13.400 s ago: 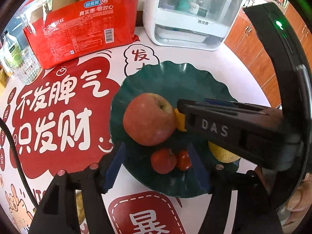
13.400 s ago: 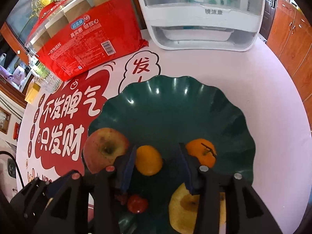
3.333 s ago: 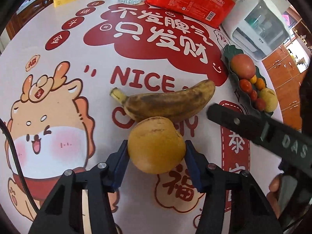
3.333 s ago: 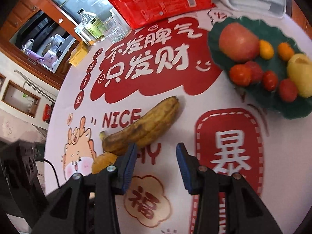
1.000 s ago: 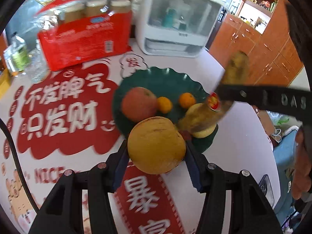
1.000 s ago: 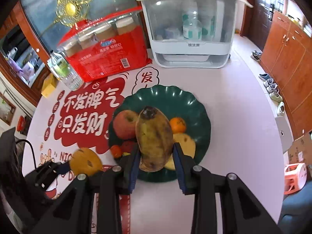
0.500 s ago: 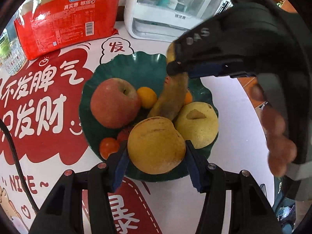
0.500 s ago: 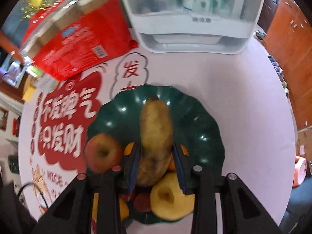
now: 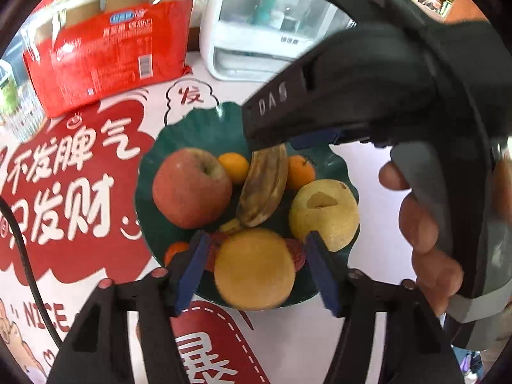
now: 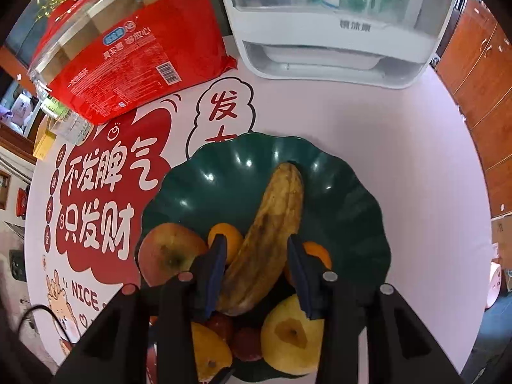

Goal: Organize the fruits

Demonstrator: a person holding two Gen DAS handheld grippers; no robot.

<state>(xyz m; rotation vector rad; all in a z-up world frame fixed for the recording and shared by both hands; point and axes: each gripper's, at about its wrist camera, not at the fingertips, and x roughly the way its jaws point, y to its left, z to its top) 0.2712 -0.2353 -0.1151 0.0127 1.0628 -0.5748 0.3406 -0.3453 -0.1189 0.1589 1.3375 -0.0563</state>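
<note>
Both fruits are being set down into the green plate (image 10: 358, 192) at once, so the aim is to let each one settle without shoving the rest.

In the left wrist view, the left gripper (image 9: 256, 268) is showing its jaws spread, with gaps on both sides of the round yellow-orange fruit (image 9: 254, 268) at lower centre; the fruit is sitting at the plate's near rim, over the small red fruits (image 10: 246, 339). It looks slightly blurred, so I cannot tell whether it is fully at rest. Judging from that, the left hand should be lifting straight back, without brushing the fruit off the rim toward the counter (image 10: 400, 134).

In the right wrist view, the right gripper (image 10: 256, 272) is straddling the lower part of the banana (image 10: 275, 224), which is lying up the middle of the plate between the two oranges (image 9: 233, 166). Its jaws appear slightly parted, barely touching the peel if at all. The banana is soft-looking and brown, so a gentle, clean release matters.

The red apple (image 9: 192, 188) and yellow pear (image 9: 324, 214) are crowding either side; withdrawing upward rather than sideways seems safest.
</note>
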